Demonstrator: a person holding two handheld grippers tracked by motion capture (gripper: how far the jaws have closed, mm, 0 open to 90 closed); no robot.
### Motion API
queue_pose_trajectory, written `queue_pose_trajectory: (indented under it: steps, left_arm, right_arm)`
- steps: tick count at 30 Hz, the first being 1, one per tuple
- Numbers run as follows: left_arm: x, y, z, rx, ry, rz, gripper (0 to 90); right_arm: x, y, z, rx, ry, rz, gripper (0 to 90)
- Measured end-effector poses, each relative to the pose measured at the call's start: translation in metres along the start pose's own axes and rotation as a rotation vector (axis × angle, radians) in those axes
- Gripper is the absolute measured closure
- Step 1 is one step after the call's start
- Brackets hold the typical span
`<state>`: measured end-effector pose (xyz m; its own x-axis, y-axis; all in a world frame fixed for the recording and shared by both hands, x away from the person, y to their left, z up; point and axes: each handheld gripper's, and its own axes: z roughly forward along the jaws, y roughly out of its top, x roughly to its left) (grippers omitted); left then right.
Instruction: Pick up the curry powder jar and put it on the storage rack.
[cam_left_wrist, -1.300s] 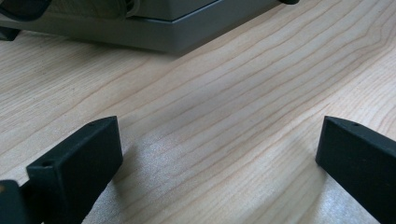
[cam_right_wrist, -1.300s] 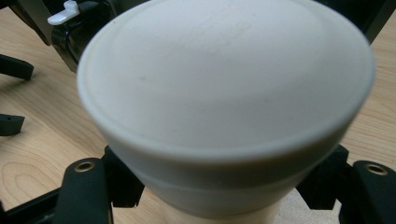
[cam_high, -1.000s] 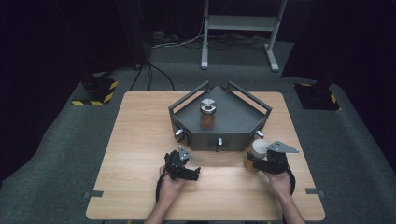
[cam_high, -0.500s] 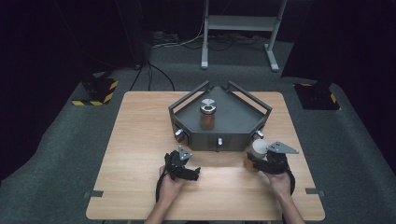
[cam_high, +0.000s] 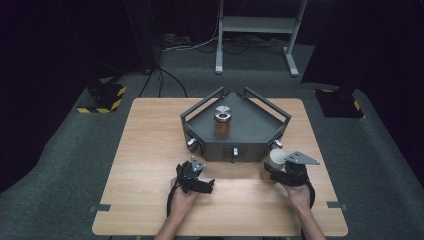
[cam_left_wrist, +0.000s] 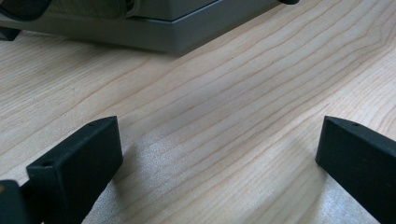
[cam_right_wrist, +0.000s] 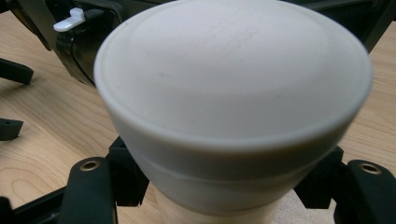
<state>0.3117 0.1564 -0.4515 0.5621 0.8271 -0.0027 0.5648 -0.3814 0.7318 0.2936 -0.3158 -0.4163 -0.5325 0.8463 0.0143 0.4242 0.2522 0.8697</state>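
Note:
A jar with a white lid (cam_high: 276, 159) stands on the wooden table (cam_high: 145, 150) just off the right front corner of a dark grey angular tray (cam_high: 250, 147). My right gripper (cam_high: 278, 172) is shut on this jar below the lid. In the right gripper view the white lid (cam_right_wrist: 233, 79) looms close, with the jaws on either side of the jar body. A second jar (cam_high: 222, 122), amber with a metal lid, stands upright inside the tray. My left gripper (cam_high: 200, 175) rests on the table in front of the tray, open, nothing between its fingers (cam_left_wrist: 74, 168).
The tray's front wall (cam_left_wrist: 177, 37) lies a short way ahead of the left gripper. A white latch (cam_right_wrist: 67, 21) sits on the tray's wall (cam_right_wrist: 88, 46). Bare wood (cam_high: 150, 125) lies left of the tray. Beyond the table are a dark floor, cables and a metal stand (cam_high: 255, 25).

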Motion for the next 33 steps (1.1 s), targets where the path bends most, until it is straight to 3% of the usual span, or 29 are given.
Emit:
queue_pose_trajectory:
  steps: [21, 33]
  left_arm:
    - [0.0, 0.0, 0.0, 0.0, 0.0, 0.0, 0.4]
    - [0.0, 0.0, 0.0, 0.0, 0.0, 0.0, 0.4]
  right_arm:
    - [-0.013, 0.004, -0.017, -0.011, 0.046, -0.003, 34.1]
    - [-0.011, 0.018, -0.027, -0.005, 0.039, -0.02, 34.3]
